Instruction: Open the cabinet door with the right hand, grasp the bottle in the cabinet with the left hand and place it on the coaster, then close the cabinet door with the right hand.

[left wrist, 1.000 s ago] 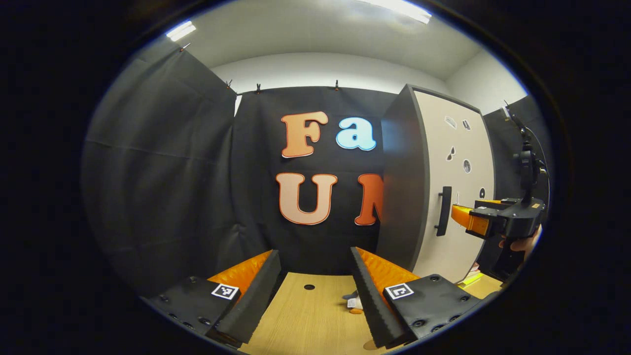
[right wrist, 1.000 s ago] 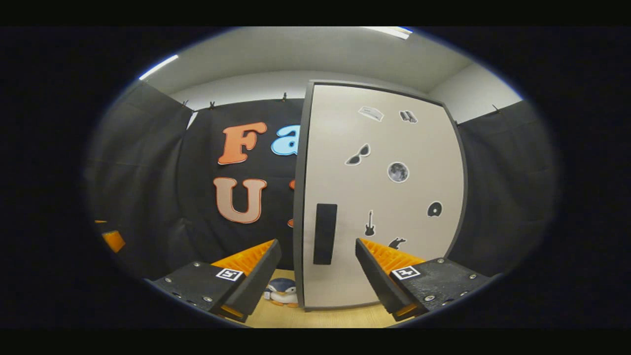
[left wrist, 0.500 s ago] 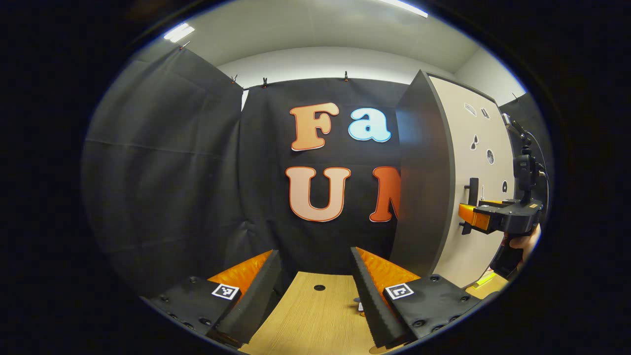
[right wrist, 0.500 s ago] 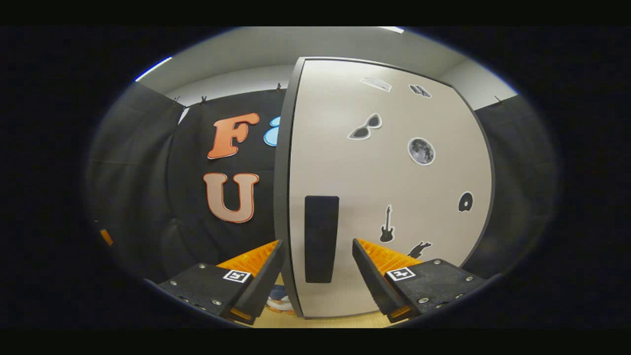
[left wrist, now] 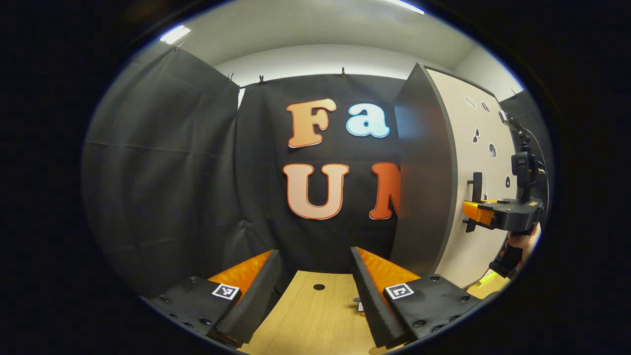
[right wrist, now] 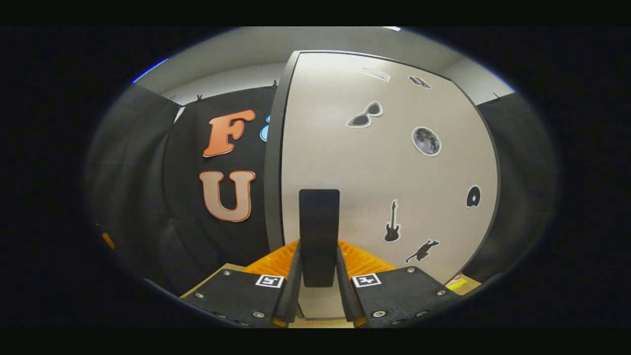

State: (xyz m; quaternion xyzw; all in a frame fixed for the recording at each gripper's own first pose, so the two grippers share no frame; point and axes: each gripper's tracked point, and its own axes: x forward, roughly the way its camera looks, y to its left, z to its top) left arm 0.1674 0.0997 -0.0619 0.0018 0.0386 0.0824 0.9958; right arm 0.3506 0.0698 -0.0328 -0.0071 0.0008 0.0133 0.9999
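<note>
Beige cabinet door (right wrist: 384, 187), shut and dotted with dark stickers, stands upright in the right gripper view. Its black upright handle (right wrist: 319, 231) sits between the two fingers of the right gripper (right wrist: 319, 276), which have closed in on the handle from both sides and press against it. In the left gripper view the left gripper (left wrist: 315, 276) hangs with its fingers spread wide and nothing between them, above a light wooden table (left wrist: 315, 320). Off to its right stands the dark side of the cabinet (left wrist: 424, 172), and beyond it a hand (left wrist: 523, 242) holds the right gripper at the handle. The bottle is hidden behind the shut door
</note>
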